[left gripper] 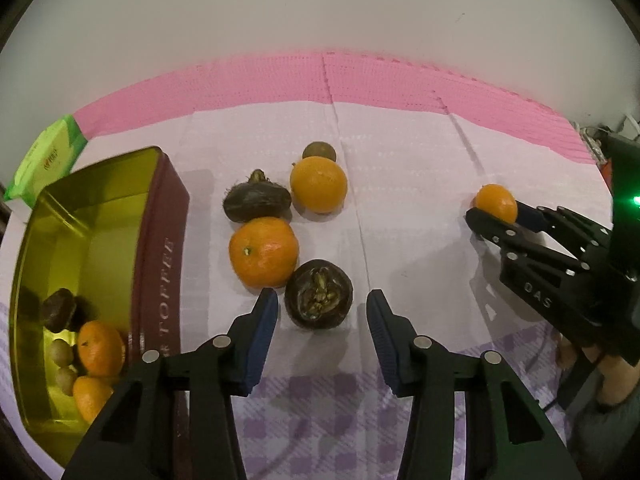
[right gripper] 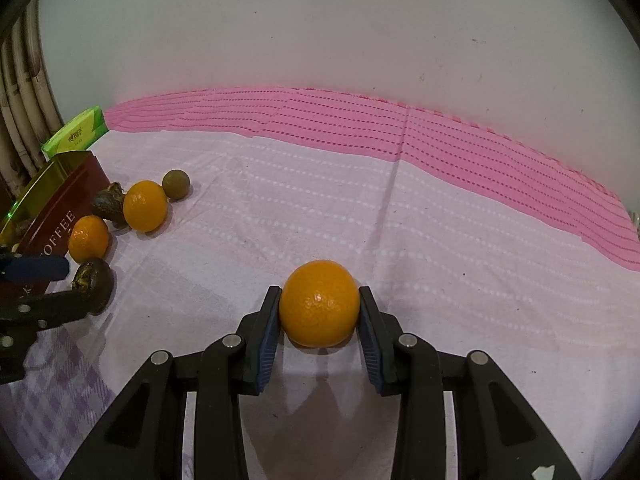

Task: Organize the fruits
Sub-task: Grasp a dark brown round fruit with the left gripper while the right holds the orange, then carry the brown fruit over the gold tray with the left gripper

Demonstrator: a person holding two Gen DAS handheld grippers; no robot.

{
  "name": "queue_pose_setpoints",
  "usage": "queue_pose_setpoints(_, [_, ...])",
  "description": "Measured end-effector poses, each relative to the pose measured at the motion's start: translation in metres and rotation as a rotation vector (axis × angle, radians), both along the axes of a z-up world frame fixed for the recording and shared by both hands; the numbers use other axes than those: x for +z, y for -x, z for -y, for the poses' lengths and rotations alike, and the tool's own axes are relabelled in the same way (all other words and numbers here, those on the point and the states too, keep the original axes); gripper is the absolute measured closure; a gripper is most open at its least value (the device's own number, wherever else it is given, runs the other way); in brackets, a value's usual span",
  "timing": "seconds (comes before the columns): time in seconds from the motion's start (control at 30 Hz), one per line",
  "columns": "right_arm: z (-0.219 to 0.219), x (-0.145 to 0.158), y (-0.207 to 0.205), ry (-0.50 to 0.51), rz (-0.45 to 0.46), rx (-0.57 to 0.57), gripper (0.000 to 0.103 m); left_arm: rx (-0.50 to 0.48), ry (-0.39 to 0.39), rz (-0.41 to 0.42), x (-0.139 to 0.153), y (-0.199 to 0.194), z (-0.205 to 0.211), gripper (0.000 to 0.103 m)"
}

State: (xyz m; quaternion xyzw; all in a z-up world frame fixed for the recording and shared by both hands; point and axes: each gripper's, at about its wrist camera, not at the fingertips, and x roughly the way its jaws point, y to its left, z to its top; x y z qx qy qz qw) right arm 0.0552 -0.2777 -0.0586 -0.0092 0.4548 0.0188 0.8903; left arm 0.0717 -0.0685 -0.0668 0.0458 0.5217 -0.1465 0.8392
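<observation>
My left gripper [left gripper: 322,310] is open, its fingers on either side of a dark mangosteen [left gripper: 319,294] lying on the cloth. Beyond it lie an orange [left gripper: 263,252], a second dark mangosteen [left gripper: 256,201], another orange [left gripper: 318,186] and a small brown fruit [left gripper: 319,151]. A maroon tin [left gripper: 160,248] with a gold inside stands at the left and holds several fruits [left gripper: 100,347]. My right gripper [right gripper: 319,312] is shut on an orange [right gripper: 319,304], which rests on the cloth; it also shows in the left wrist view [left gripper: 496,202].
A green tissue pack [left gripper: 46,160] lies behind the tin. A pink mat [right gripper: 440,148] runs along the white wall at the back. The tin [right gripper: 60,208] and the fruit cluster [right gripper: 145,206] sit at the far left of the right wrist view.
</observation>
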Motion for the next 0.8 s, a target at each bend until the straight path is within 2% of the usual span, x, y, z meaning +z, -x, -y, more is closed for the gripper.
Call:
queue_pose_setpoints(0.13, [0.001, 0.000, 0.001, -0.001, 0.000, -0.001, 0.068, 0.000, 0.003, -0.017, -0.008, -0.005, 0.003, 0.056])
queue_pose_setpoints(0.23, [0.001, 0.000, 0.001, -0.003, 0.000, -0.001, 0.068, -0.002, -0.015, -0.014, -0.012, -0.007, 0.005, 0.063])
queue_pose_setpoints(0.8, [0.001, 0.000, 0.002, 0.001, 0.001, -0.002, 0.068, -0.012, -0.005, 0.006, 0.003, 0.016, -0.005, 0.064])
